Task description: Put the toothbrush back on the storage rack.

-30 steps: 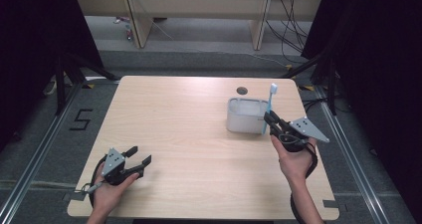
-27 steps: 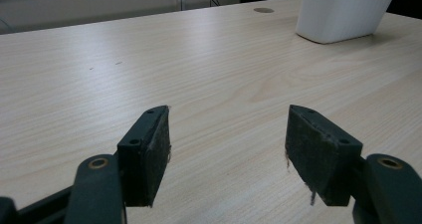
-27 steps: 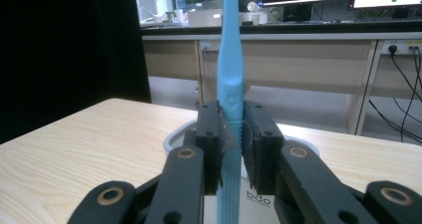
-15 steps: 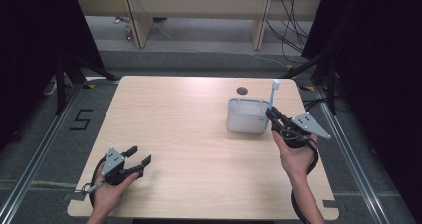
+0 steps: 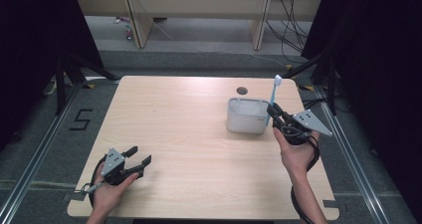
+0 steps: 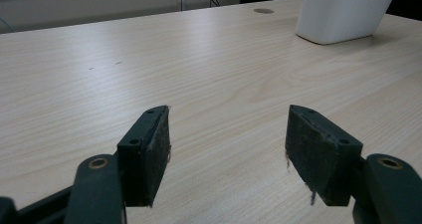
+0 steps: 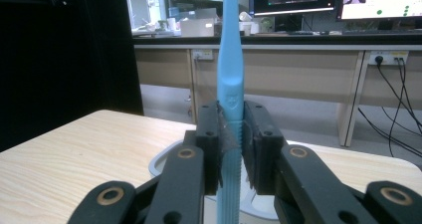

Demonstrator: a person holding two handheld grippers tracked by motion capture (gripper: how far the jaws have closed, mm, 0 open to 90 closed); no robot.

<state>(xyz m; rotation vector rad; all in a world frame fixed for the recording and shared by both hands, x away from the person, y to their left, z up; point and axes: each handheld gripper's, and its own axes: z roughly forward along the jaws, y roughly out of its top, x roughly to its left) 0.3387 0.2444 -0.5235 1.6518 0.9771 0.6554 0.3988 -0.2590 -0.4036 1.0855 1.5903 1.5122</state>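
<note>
On the table (image 5: pixel 199 129), the white cup (image 5: pixel 245 116) right of centre could be tipped if the blue toothbrush (image 5: pixel 272 98), clamped upright beside its rim by the right gripper (image 5: pixel 275 114), is lowered off-line, while the left gripper (image 5: pixel 135 160) lies open at lower left.

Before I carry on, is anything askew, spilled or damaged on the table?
Nothing spilled. The blue toothbrush stands upright, clamped in the right hand-held gripper beside the white cup. One small oddity: the pads of the open left hand-held gripper look frayed at their edges.
</note>
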